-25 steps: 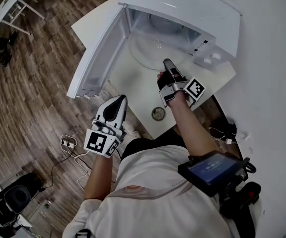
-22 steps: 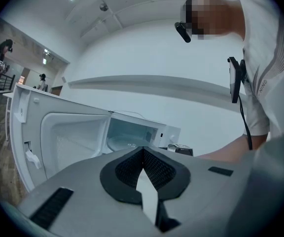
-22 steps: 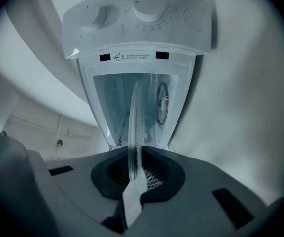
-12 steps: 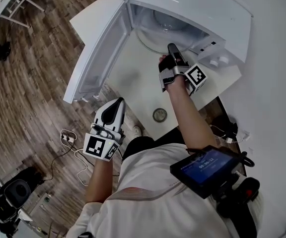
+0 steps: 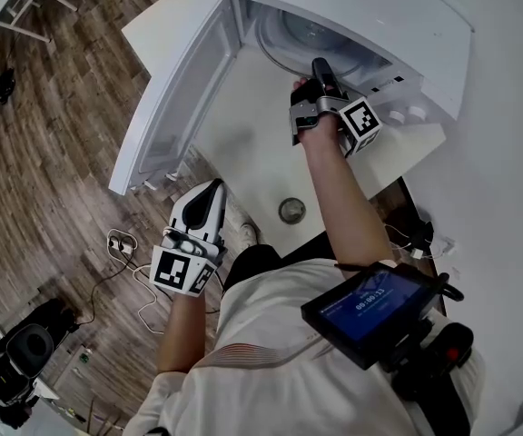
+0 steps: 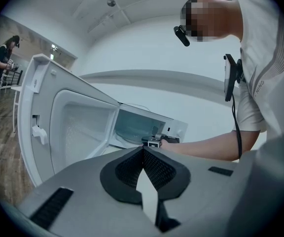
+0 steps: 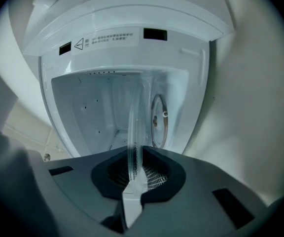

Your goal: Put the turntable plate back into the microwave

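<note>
Partly inside the open microwave point(image 5: 379, 7), turntable plate point(image 7: 133, 127) in clenched right tool point(image 5: 320, 66); left tool point(image 5: 213, 189) clenched empty.

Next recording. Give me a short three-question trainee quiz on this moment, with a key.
1. True or false: the door of the microwave stands open.
2. Which gripper holds the glass turntable plate? A) the left one B) the right one C) neither
3. Fill in the blank: the left gripper has its jaws ____, with nothing between them.

Key: 1 true. 2 B: the right gripper is clamped on the plate's rim at the microwave's opening. 3 shut.
</note>
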The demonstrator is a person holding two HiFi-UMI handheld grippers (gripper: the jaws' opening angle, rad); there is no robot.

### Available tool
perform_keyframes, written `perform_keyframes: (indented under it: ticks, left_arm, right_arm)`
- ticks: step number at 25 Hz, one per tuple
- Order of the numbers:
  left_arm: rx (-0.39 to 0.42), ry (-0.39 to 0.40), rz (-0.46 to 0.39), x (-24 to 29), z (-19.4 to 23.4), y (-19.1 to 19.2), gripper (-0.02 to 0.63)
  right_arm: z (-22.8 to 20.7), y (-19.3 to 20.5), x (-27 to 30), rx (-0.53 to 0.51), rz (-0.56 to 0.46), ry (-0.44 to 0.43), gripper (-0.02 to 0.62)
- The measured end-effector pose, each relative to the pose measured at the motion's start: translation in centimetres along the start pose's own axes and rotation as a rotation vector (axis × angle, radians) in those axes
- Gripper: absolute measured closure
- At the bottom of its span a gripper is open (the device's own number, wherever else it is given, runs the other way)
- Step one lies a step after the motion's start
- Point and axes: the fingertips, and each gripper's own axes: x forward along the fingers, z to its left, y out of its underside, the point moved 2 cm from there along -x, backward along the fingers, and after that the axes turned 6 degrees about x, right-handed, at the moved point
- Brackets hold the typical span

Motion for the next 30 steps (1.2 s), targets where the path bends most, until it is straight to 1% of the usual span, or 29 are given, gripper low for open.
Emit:
perform_keyframes:
  ticks: [6,15,20,24,25,27,30]
  left_arm:
    - [-0.009,-0.004,0.004,0.2,0.3,0.2,0.595]
    - [-0.017,-0.001,0.003,0.4,0.1,0.2,0.595]
    - [-0.02,-0.008,0.003,0.0,0.3,0.2,0.595]
    - [-0.024,-0.006,0.002,-0.2,0.1,0.3,0.595]
    - [-0.024,-0.004,0.002,-0.2,0.1,0.4,0.595]
    - [-0.025,0.0,0.003,-0.3,0.0,0.5,0.595]
    - [-0.025,0.007,0.006,-0.4,-0.1,0.5,0.595]
  right_arm:
    - [0.0,-0.5,1.3,0.021,-0.051,0.031,0.566]
    - [0.4,-0.6,2.4,0.046,-0.083,0.073,0.56]
    - [1.0,-0.3,3.1,0.055,-0.05,0.119,0.56]
    - [1.1,-0.3,3.4,0.073,-0.02,0.133,0.559]
    - [1.0,-0.1,3.4,0.081,-0.009,0.138,0.547]
    - [0.9,0.2,3.4,0.09,0.016,0.15,0.501]
    - [0.7,0.8,3.3,0.09,0.054,0.164,0.48]
